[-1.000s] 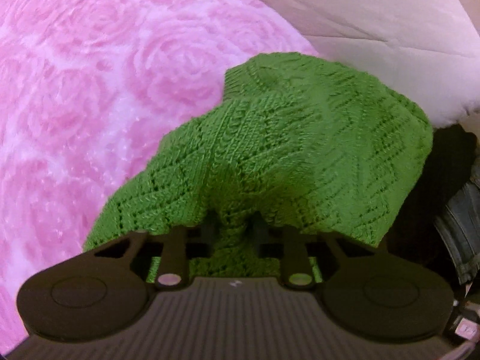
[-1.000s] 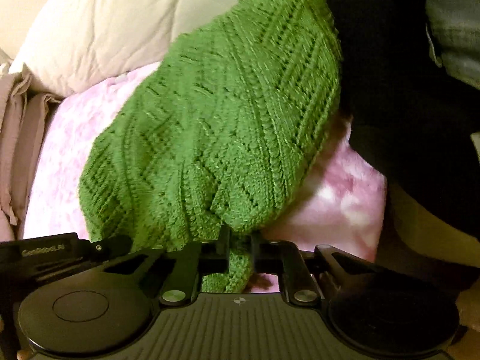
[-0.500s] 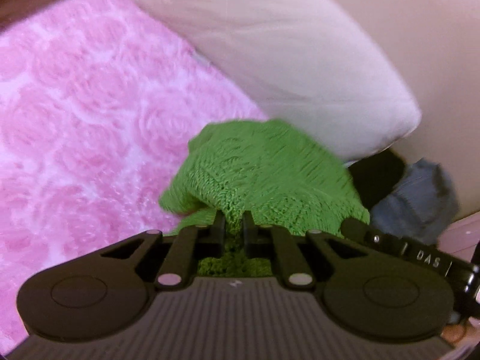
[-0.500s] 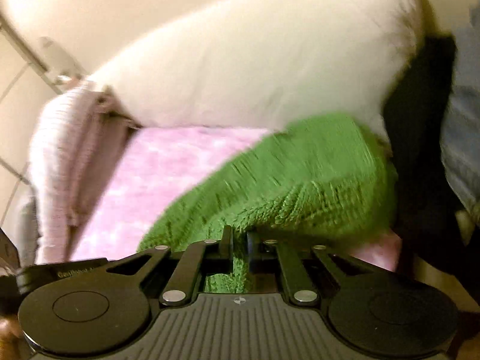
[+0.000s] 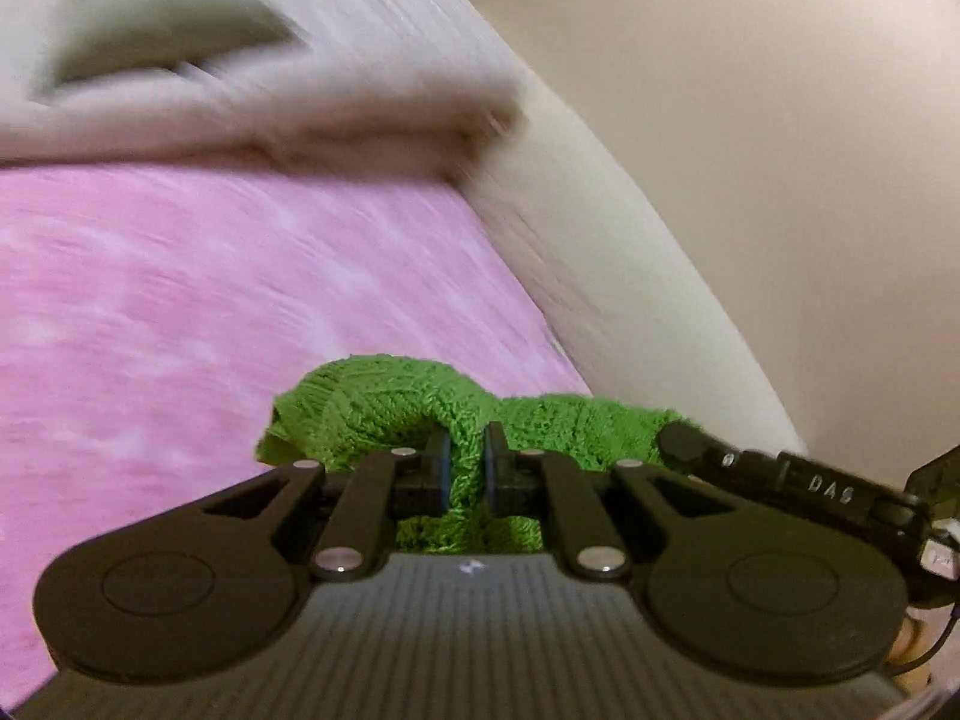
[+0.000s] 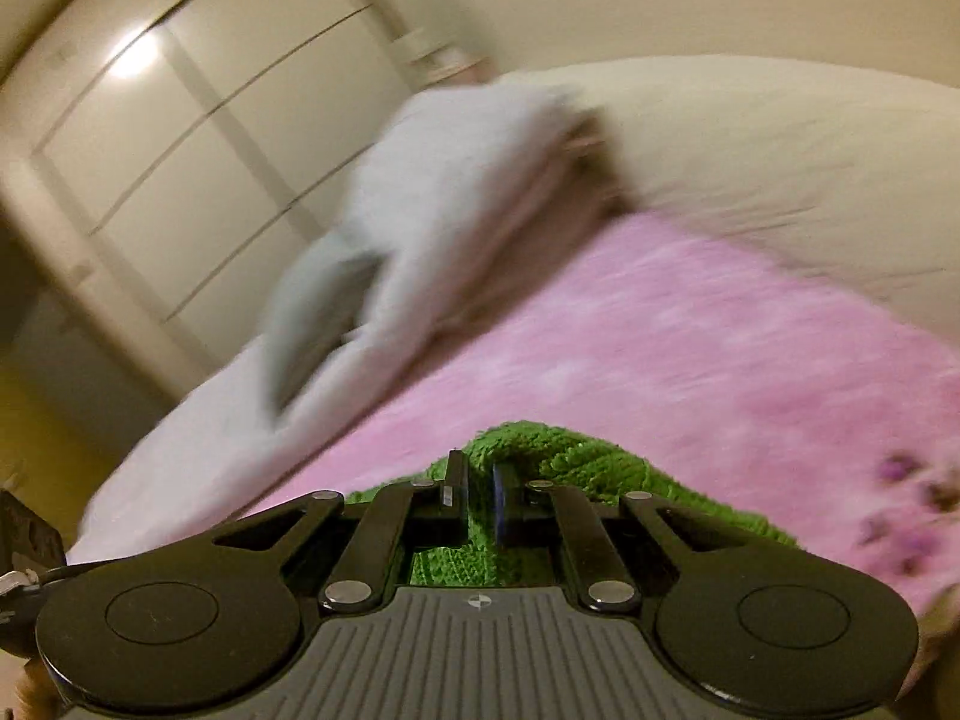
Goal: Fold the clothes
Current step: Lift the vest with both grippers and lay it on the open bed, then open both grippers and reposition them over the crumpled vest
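Bedroom, blurred throughout – pink fleece blanket (image 5: 252,312) spread over the bed, cream wall (image 5: 780,120) behind.

Left wrist view, nearest first: left gripper (image 5: 467,468) clamped on a bunched fold of the green knitted garment (image 5: 384,408), yarn pinched between the two black pads. Garment raised in the grip, humped to both sides of the fingers, over the blanket toward its right edge. Just right, poking in over the knit: the black finger of the right gripper (image 5: 684,441). Farther on, bare pink blanket. Along the blanket's right edge, a cream pillow (image 5: 630,276) against the wall. Across the far edge, a heap of pale bedding (image 5: 252,114) with a grey-green patch, too smeared to name.

Right wrist view, nearest first: right gripper (image 6: 480,501) pinched tight on the same green knitted garment (image 6: 564,456), a strip of knit caught between the pads, the rest spreading low to the right. Beyond it, the pink fleece blanket (image 6: 660,348); purple blurs near its right edge, unreadable. At the blanket's far right edge, the cream pillow (image 6: 780,156); at its far left, the pale bedding (image 6: 456,180) – grey and white, streaked. Farthest back, a panelled wardrobe door (image 6: 192,120) with a bright glare spot.
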A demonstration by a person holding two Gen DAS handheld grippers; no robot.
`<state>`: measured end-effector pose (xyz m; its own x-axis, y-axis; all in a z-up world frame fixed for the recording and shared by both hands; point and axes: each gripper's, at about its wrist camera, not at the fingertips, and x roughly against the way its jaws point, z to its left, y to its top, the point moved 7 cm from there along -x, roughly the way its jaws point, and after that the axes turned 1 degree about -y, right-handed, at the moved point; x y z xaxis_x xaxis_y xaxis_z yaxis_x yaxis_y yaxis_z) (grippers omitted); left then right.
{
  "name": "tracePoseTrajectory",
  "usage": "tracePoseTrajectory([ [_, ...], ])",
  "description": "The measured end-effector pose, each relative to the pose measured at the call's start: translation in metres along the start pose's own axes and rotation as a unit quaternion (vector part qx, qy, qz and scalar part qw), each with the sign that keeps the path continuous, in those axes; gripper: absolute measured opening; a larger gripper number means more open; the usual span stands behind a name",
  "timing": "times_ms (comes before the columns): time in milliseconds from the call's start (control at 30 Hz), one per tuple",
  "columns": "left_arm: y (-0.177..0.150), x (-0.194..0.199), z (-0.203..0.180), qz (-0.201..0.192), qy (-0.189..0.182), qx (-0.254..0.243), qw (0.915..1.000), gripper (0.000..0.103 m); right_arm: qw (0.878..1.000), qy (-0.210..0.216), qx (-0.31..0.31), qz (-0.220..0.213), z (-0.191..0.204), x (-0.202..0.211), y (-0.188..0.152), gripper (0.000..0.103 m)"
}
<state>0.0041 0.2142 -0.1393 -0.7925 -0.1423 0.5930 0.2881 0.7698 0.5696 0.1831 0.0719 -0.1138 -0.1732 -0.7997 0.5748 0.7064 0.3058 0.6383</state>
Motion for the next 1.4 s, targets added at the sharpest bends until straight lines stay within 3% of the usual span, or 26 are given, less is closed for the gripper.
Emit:
tracePoseTrajectory([
  [133,0.015,0.116,0.067,-0.076,0.067,0.027,0.9945,0.007,0.995,0.079,0.044,0.036,0.11,-0.019,-0.034,0.006],
  [233,0.023,0.186,0.111,-0.108,0.116,0.029,0.987,0.009,0.988,0.125,0.075,0.051,0.188,-0.032,-0.061,0.006],
  [333,0.015,0.224,0.168,-0.074,0.21,0.049,0.9737,0.011,0.978,0.12,0.118,0.12,0.25,-0.061,-0.099,0.01],
  [400,0.001,0.241,0.2,-0.047,0.255,0.063,0.9637,0.011,0.96,0.075,0.189,0.194,0.281,-0.08,-0.134,0.026],
  [467,-0.024,0.255,0.227,-0.018,0.294,0.083,0.9521,0.013,0.942,0.061,0.237,0.228,0.301,-0.078,-0.171,0.033],
  [633,-0.094,0.282,0.269,0.045,0.358,0.126,0.9241,0.014,0.913,0.045,0.268,0.306,0.289,-0.068,-0.231,0.036],
  [800,-0.152,0.307,0.261,0.054,0.374,0.157,0.9127,0.017,0.88,0.019,0.342,0.33,0.269,-0.07,-0.26,0.037],
  [967,-0.185,0.317,0.232,0.051,0.4,0.153,0.9021,0.025,0.859,0.025,0.38,0.343,0.251,-0.053,-0.286,0.038],
  [1167,-0.223,0.312,0.192,0.059,0.406,0.142,0.9007,0.026,0.851,0.027,0.379,0.362,0.218,-0.014,-0.304,0.039],
  [1400,-0.246,0.323,0.159,0.049,0.412,0.128,0.901,0.03,0.851,0.03,0.379,0.362,0.198,0.015,-0.311,0.04],
])
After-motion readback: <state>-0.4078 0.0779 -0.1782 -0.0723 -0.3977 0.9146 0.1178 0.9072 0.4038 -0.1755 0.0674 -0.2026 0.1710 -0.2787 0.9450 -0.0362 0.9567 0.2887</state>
